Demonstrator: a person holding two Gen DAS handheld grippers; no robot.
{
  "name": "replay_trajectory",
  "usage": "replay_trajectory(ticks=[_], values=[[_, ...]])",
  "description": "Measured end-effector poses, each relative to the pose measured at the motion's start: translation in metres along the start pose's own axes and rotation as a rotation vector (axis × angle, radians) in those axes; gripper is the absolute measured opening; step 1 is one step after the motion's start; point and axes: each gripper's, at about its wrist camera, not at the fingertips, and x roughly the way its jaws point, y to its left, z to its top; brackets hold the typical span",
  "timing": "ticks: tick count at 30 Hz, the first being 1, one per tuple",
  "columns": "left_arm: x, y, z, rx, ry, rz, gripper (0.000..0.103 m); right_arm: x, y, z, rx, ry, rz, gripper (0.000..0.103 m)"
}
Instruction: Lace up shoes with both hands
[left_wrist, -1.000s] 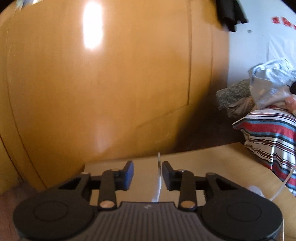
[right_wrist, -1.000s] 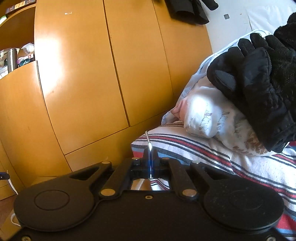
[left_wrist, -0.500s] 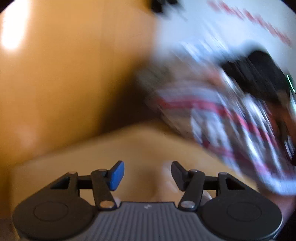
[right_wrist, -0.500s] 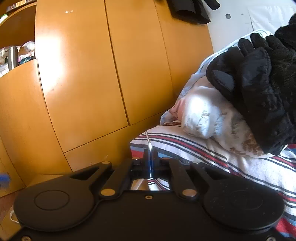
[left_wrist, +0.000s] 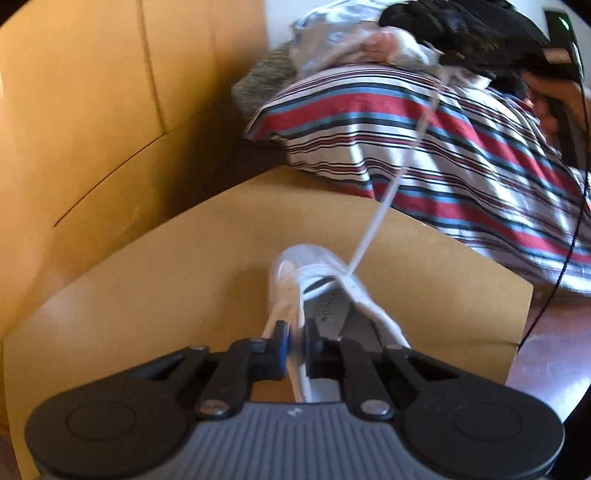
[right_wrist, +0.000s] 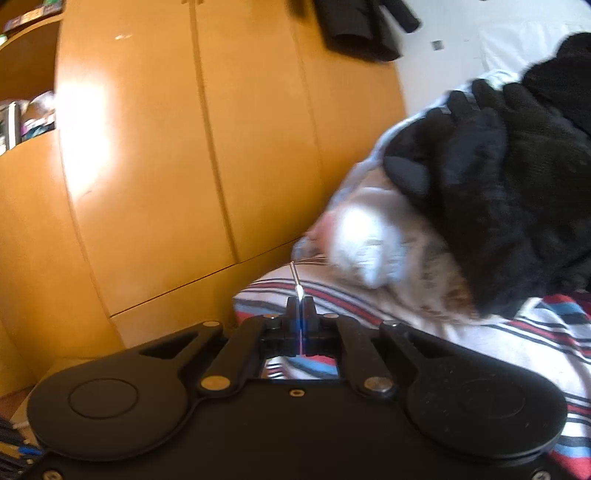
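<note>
Lacing step: pulling one lace end taut while the other hand steadies the shoe, as I judge it.
Shoe: the white shoe (left_wrist: 295, 295) lies on the tan surface (left_wrist: 147, 295), toe toward twelve o'clock from the left gripper, heel nearest it.
Left gripper: the left gripper (left_wrist: 294, 347) is closing on the shoe's white upper edge, which sits between its pads; probably pinning the shoe so the pull cannot drag it.
Lace: the white lace (left_wrist: 388, 192) runs tight from the eyelets toward one o'clock, over the striped bedding (left_wrist: 443, 147), up to the far hand.
Right gripper: the right gripper (right_wrist: 300, 310) is clenched on the lace tip (right_wrist: 295, 275), which pokes out at twelve o'clock; held high to draw slack through.
Backdrop: wooden wardrobe doors (right_wrist: 166, 166) at eleven o'clock, black gloves (right_wrist: 498, 184) at two o'clock.
</note>
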Motion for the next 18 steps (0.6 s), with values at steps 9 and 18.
replay_trajectory(ticks=[9, 18], values=[[-0.005, 0.005, -0.006, -0.012, 0.011, 0.036, 0.007, -0.017, -0.047, 0.012, 0.058, -0.067, -0.164, 0.000], [-0.008, -0.003, -0.009, 0.008, 0.008, 0.038, 0.007, -0.038, -0.077, 0.026, 0.064, -0.136, -0.296, 0.000]])
